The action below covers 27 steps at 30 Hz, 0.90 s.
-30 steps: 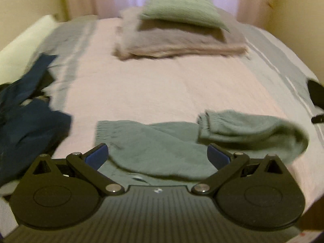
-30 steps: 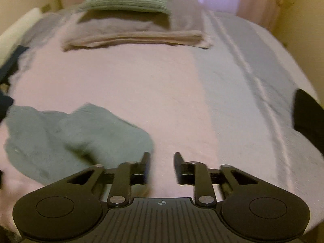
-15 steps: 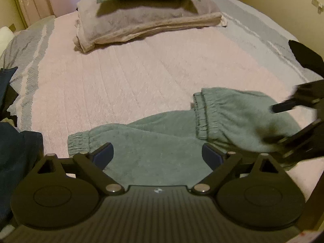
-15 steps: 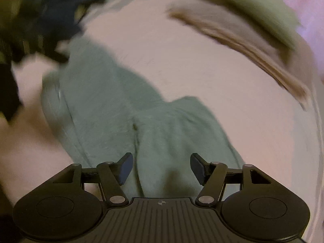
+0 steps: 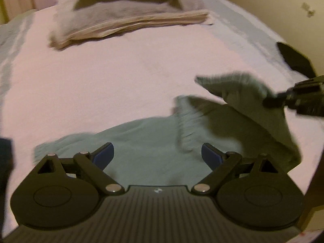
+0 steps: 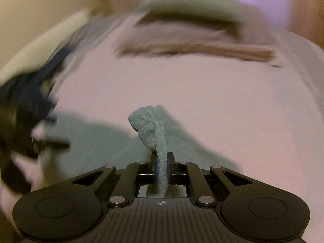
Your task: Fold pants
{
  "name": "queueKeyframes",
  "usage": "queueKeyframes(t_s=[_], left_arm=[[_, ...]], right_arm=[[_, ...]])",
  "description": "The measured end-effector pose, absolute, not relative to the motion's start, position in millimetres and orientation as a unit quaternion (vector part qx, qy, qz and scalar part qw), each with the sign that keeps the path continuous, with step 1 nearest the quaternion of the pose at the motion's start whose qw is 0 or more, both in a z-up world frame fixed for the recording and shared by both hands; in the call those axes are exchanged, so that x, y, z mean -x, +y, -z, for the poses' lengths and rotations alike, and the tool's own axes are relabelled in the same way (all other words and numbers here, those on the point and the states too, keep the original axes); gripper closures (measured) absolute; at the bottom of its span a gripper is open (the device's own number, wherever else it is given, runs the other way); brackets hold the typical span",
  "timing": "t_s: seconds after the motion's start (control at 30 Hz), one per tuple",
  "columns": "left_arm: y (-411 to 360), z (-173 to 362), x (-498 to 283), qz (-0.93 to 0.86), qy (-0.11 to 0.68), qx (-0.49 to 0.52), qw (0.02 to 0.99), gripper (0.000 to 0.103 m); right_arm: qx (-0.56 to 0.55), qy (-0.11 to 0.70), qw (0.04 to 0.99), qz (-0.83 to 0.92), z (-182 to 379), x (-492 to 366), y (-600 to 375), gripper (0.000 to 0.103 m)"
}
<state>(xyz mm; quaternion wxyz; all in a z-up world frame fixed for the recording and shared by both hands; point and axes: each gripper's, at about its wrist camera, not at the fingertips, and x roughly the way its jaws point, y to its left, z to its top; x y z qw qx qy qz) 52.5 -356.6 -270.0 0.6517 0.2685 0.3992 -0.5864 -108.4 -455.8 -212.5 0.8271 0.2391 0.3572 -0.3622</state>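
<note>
Green pants point(image 6: 160, 141) on bed point(image 5: 101, 81), right gripper point(image 6: 161, 163) just clamped on them, left gripper point(image 5: 157, 155) wide, empty

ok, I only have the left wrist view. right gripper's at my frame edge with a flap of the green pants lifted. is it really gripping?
Observer: Yes. In the right wrist view, the right gripper has just been closing its jaws, and they're shut on a bunched fold of the green pants.
Operator: Any cloth past the jaws?
Observer: A ribbed, rolled end sticks out beyond them. The rest lies spread below on the bed.
Operator: And the dark sliver on my left?
Observer: A dark blue garment, heaped at the bed's left side. It's blurred.
</note>
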Motion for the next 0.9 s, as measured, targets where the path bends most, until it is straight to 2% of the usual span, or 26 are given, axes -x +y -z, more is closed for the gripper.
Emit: queueKeyframes(t_s=[0.27, 0.43, 0.53, 0.77, 0.9], left_arm=[[-420, 310, -11, 0.598, 0.436, -0.244, 0.626, 0.012], [-424, 327, -3, 0.597, 0.437, -0.266, 0.618, 0.012], [-417, 329, -6, 0.585, 0.448, -0.271, 0.620, 0.012], [-382, 309, -22, 0.548, 0.442, -0.278, 0.654, 0.012], [-343, 289, -46, 0.513, 0.432, -0.269, 0.691, 0.012]], right_arm=[[-0.303, 0.284, 0.766, 0.490, 206, 215, -492, 0.099], [-0.345, 0.252, 0.703, 0.568, 205, 283, -488, 0.099], [-0.358, 0.246, 0.704, 0.561, 197, 301, -478, 0.099], [-0.288, 0.248, 0.812, 0.443, 175, 209, -463, 0.099], [-0.226, 0.319, 0.862, 0.321, 189, 125, -446, 0.097]])
